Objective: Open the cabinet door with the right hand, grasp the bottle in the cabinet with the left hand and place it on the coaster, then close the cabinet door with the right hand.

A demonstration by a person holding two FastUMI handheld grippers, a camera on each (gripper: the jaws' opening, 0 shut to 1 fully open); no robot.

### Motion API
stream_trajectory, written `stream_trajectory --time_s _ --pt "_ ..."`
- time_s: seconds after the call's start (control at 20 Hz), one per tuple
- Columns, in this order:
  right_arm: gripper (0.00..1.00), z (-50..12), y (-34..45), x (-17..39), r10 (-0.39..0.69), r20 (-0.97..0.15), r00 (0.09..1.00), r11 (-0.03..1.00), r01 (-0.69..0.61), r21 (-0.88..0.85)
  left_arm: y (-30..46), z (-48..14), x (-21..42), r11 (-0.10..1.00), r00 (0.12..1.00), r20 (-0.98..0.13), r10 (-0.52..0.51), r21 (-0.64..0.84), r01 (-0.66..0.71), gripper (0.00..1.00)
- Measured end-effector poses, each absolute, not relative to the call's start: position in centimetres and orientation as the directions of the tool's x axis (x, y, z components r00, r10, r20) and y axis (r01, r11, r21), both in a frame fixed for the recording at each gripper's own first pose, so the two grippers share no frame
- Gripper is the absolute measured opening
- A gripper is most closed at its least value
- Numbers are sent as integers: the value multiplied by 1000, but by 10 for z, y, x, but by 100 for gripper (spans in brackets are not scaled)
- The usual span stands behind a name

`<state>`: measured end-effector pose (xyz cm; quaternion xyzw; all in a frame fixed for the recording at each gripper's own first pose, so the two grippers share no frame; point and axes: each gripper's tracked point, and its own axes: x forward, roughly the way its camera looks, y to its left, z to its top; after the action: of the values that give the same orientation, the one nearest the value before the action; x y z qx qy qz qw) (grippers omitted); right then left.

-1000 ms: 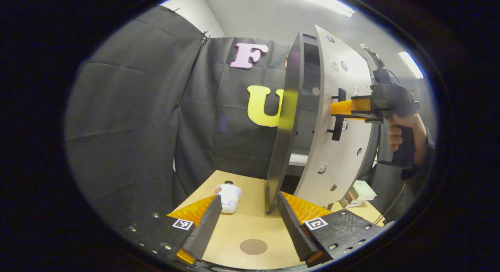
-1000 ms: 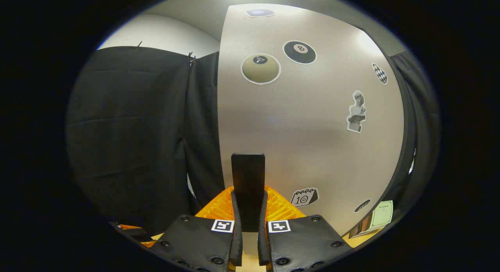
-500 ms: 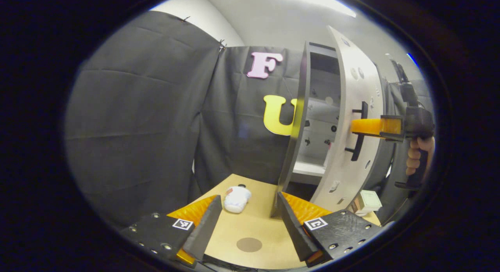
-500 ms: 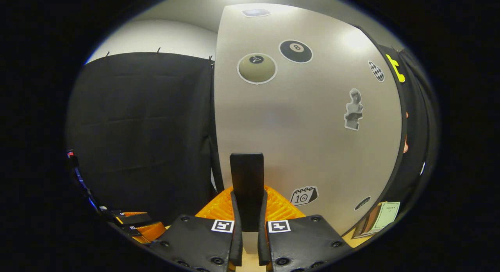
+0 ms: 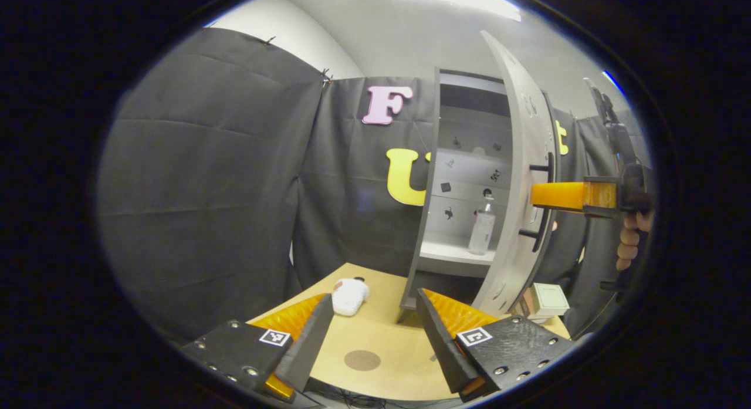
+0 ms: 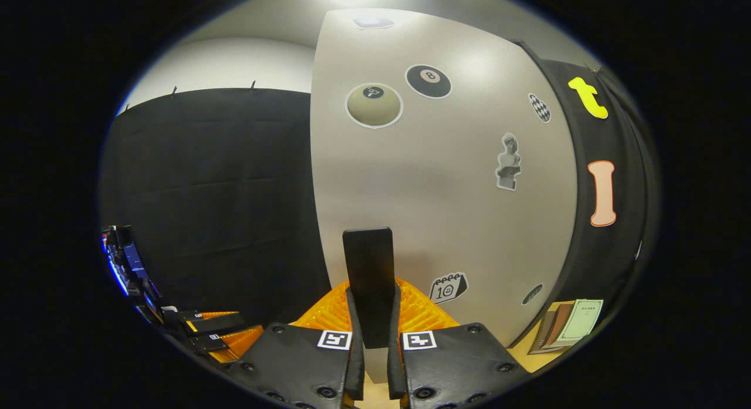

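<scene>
- Your right gripper [image 6: 371,338] is clamped on the door's black handle [image 6: 369,280]; both fingers press its sides, and the handle stands upright between them.
- In the left gripper view, the same right gripper [image 5: 543,196] reaches in from the right edge, its orange fingers meeting the handle [image 5: 544,200] on the door's outer face. Your hand [image 5: 631,239] grips its body from below.
- The door [image 5: 519,180] stands swung out from the cabinet [image 5: 434,180], seen nearly edge-on, with the interior exposed to its left.
- The door's outer face [image 6: 440,180] carries stickers: two billiard balls near the top, a bust at the right, a calendar near the bottom.
- The bottle [image 5: 482,224] stands upright on the white shelf [image 5: 449,253] inside the cabinet, close to the door's inner side. It is clear, with a pale cap.
- Your left gripper [image 5: 369,344] is spread wide and holds nothing. It hovers over the table [image 5: 387,333], well apart from the bottle.
- The coaster [image 5: 362,360], a round brown disc, lies flat on the table between the left gripper's fingers as seen from that camera.
- A white lump [image 5: 349,296] lies on the table beyond the left finger, near the cabinet's foot; what it is cannot be told.
- A small pale box [image 5: 547,297] sits low beside the door's bottom edge.
- The left gripper [image 6: 205,330] also appears low at the left of the right gripper view.
</scene>
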<state>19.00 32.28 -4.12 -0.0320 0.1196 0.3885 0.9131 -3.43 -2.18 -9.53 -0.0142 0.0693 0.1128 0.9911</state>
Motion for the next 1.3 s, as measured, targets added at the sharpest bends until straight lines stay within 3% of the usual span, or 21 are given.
stream_trajectory --time_s 0.25,1.3 --pt "18 -40 317 194 702 -240 671 699 -713 52 -57 -100 -40 974 969 -140 202 -74 -213 86" --pt "17 -33 291 200 590 -216 778 804 -589 75 -137 -116 -30 996 987 -139 83 -13 -86 86"
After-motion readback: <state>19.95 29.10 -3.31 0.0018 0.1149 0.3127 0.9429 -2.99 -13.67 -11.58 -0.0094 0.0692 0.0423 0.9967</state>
